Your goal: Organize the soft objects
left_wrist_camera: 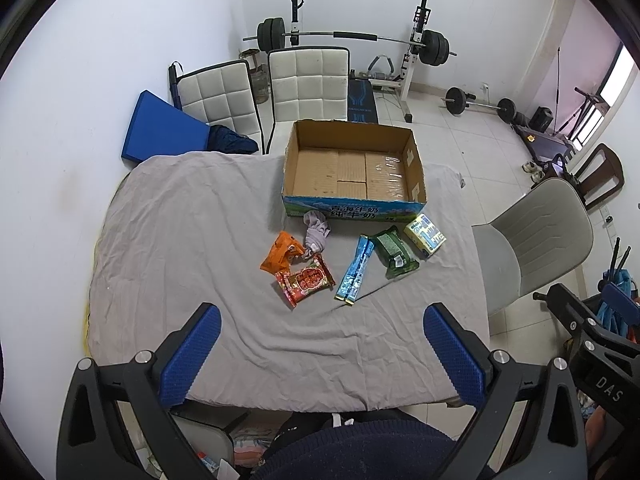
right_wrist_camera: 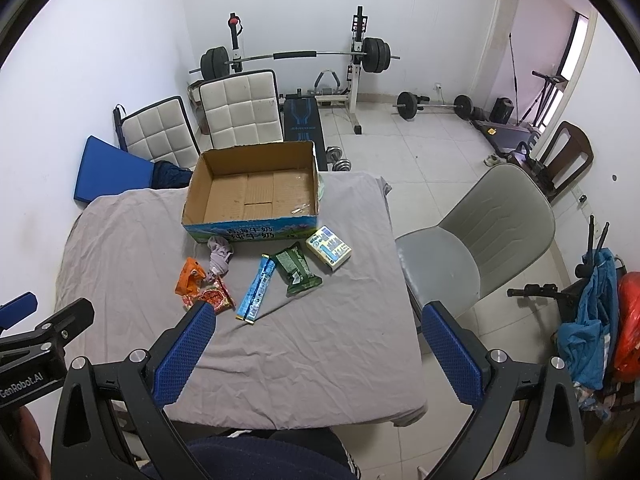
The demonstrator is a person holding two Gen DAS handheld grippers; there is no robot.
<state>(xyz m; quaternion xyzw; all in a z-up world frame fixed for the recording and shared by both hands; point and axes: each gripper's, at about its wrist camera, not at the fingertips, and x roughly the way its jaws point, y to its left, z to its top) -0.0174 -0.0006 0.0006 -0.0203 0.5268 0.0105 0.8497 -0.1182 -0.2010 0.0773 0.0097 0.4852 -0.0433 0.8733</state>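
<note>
An open, empty cardboard box (left_wrist_camera: 352, 168) (right_wrist_camera: 256, 192) stands at the far side of the grey-clothed table (left_wrist_camera: 192, 272) (right_wrist_camera: 320, 360). In front of it lie an orange packet (left_wrist_camera: 280, 257) (right_wrist_camera: 189, 280), a red packet (left_wrist_camera: 306, 282) (right_wrist_camera: 212, 298), a balled grey sock (left_wrist_camera: 316, 232) (right_wrist_camera: 219, 258), a blue stick pack (left_wrist_camera: 355, 270) (right_wrist_camera: 257, 290), a green packet (left_wrist_camera: 394, 253) (right_wrist_camera: 298, 273) and a pale tissue pack (left_wrist_camera: 425, 235) (right_wrist_camera: 329, 253). My left gripper (left_wrist_camera: 322, 354) and right gripper (right_wrist_camera: 318, 354) are open and empty, above the table's near edge, well short of the items.
Two white padded chairs (left_wrist_camera: 304, 84) and a blue cushion (left_wrist_camera: 164, 128) stand behind the table. A grey chair (left_wrist_camera: 532, 252) (right_wrist_camera: 480, 240) is at its right side. A barbell rack (left_wrist_camera: 352, 40) and weights sit by the far wall.
</note>
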